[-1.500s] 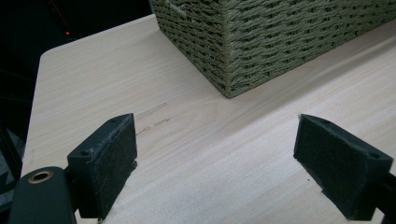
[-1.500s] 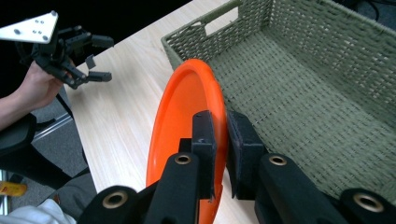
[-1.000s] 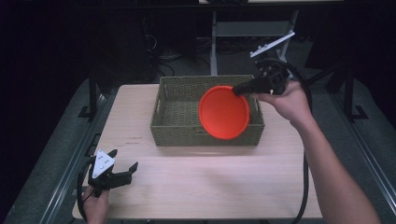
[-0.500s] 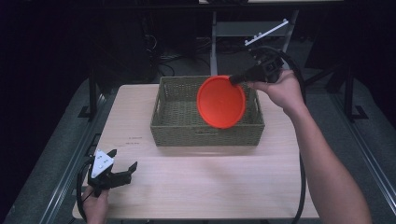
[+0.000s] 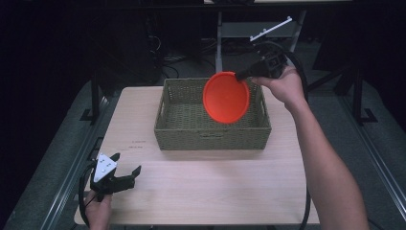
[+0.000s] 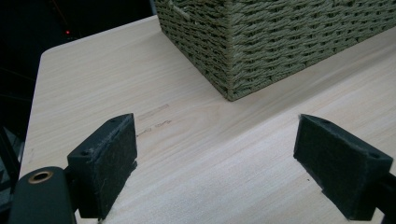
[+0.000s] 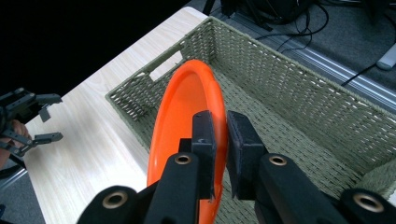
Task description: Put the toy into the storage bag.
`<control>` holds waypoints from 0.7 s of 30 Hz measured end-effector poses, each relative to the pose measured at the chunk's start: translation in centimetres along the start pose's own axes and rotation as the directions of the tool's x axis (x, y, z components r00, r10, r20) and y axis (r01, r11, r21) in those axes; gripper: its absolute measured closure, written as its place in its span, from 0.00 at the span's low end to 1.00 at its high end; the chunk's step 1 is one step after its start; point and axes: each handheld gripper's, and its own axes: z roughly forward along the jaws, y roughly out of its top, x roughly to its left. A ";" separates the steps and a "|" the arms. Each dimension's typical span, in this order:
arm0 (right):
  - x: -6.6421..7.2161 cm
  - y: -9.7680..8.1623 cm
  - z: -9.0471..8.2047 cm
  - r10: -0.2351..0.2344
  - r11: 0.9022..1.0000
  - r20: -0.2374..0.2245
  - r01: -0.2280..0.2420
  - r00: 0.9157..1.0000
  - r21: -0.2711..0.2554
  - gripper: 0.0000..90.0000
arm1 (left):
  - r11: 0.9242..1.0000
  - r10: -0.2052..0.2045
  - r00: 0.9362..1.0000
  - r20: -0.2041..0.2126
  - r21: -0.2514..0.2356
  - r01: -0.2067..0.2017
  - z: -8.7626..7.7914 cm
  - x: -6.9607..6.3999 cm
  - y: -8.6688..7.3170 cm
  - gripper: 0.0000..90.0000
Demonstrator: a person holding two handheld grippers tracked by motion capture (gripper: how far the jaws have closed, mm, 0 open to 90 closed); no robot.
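An orange plate hangs tilted on edge above the woven basket, pinched at its rim by my right gripper. In the right gripper view the two black jaws are shut on the orange plate, with the basket below and beyond it. My left gripper rests at the table's front left corner, open with nothing between its fingers. In the left gripper view its pads stand wide apart over bare wood, and the basket corner lies ahead.
The light wooden table has bare room in front of the basket. Dark floor, cables and a metal stand lie beyond the far edge. Faint pencil marks sit on the wood near the left gripper.
My right gripper has lifted the orange plate higher and tipped it more upright over the basket, moving back and left. The left gripper has stayed still.
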 end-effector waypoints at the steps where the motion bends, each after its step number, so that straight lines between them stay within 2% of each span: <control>1: -0.1 0.1 0.1 0.008 1.000 0.004 -0.008 1.000 0.002 0.91 | 1.000 -0.001 1.000 -0.001 -0.001 0.001 0.0 0.0 0.0 0.14; 12: -1.2 1.1 1.3 0.032 0.999 0.021 -0.033 0.999 0.014 0.91 | 1.000 -0.002 1.000 -0.005 -0.005 0.002 -0.1 0.0 0.0 0.14; 14: -1.3 1.2 1.7 0.029 0.999 0.034 -0.030 0.999 0.021 0.91 | 1.000 -0.003 1.000 -0.005 -0.007 0.003 -0.1 0.0 0.0 0.14; 17: -1.8 1.2 2.5 0.052 0.998 0.050 -0.054 0.997 0.037 0.91 | 1.000 -0.001 1.000 -0.007 -0.005 0.001 -0.2 0.1 0.0 0.14; 21: -2.4 0.8 3.5 0.066 0.997 0.052 -0.069 0.996 0.042 0.91 | 1.000 -0.004 1.000 -0.010 -0.014 0.004 -0.2 0.2 -0.1 0.14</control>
